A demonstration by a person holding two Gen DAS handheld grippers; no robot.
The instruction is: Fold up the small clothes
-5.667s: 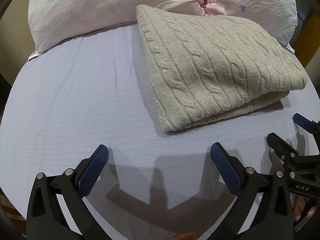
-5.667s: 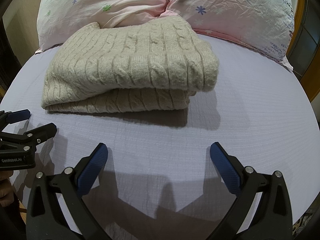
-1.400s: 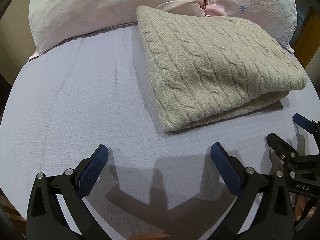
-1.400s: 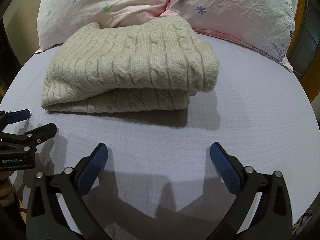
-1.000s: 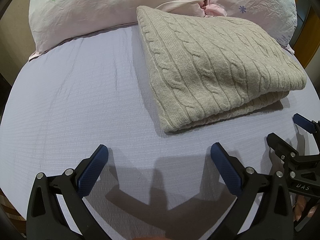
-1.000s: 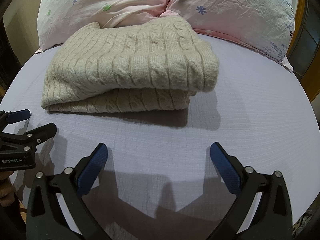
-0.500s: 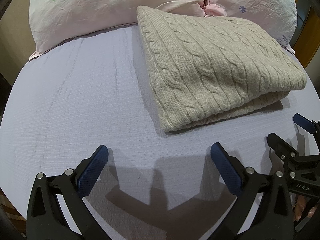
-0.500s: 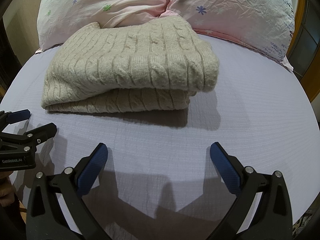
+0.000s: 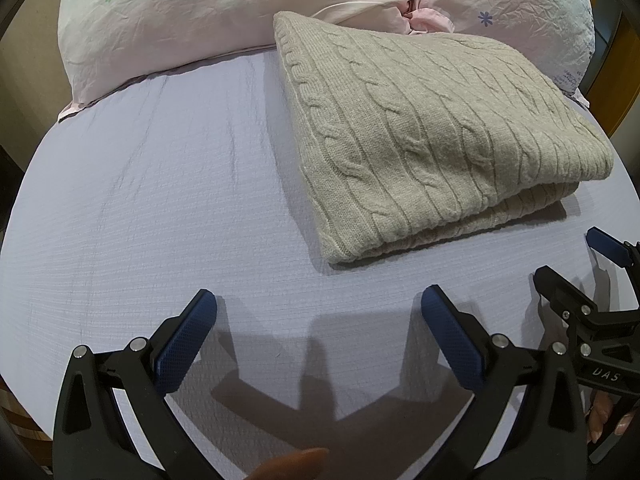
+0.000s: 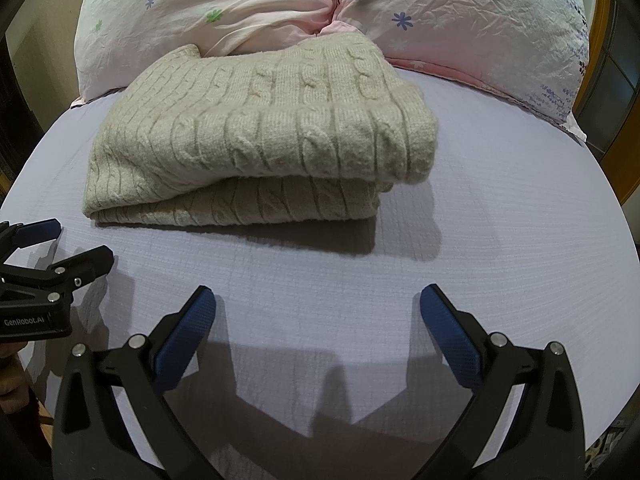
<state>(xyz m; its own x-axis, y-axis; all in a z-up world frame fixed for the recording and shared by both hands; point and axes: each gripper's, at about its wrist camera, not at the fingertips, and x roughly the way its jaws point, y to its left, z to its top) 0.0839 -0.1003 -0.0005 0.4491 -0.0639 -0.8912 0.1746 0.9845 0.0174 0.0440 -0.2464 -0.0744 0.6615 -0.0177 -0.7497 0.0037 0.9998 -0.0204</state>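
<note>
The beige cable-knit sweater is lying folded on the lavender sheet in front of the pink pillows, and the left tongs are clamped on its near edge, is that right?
Not quite. The left tongs are open and hover short of the folded beige cable-knit sweater, as the left wrist view shows. The sweater does lie folded on the lavender sheet, before the pink pillows.

A home bedroom: a bed [image 9: 160,208] in a lavender sheet with floral pink pillows [image 10: 460,12] at its head

Beige cable-knit sweater [image 9: 420,136], thick and soft, folded into a neat rectangular bundle of stacked layers, rounded fold edge facing forward with the lower layer showing beneath it, lying flat on the bed, far end against the pillows
</note>
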